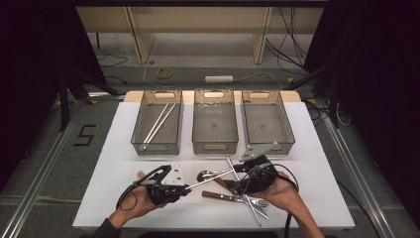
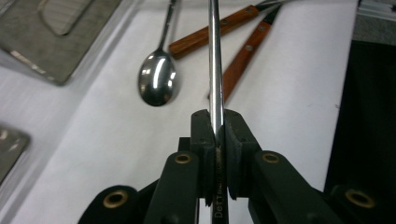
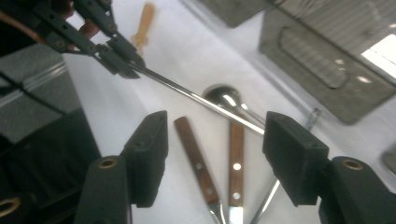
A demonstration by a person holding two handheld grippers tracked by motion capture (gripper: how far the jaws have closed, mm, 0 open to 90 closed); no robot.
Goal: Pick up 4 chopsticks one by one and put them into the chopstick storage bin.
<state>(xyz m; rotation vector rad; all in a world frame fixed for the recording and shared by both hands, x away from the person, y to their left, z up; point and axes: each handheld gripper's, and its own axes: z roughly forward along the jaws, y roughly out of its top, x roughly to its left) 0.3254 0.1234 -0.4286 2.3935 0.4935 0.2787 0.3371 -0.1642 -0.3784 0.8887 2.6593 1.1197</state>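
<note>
The left gripper has its two matte black jaws pressed tight on a slim, polished steel rod, most likely a metal chopstick (its far end cannot be made out). The rod runs straight out from between the pads, lifted off the smooth white table sheet, and in the high view it points toward the right gripper. That gripper's blocky black jaws stand wide apart with nothing pressed between them; the shiny rod passes in front of their gap, and it touches neither pad as far as can be seen.

Under the rod lies a mirror-bright steel spoon with a rounded bowl and a thin stem. Just beside it lie two reddish-brown wooden handles with pale rivets, flat on the sheet and angled toward each other. A steel fork rests near the right hand.

Beyond stand three grey translucent plastic bins with slotted grips; the left one holds two pale thin sticks.
</note>
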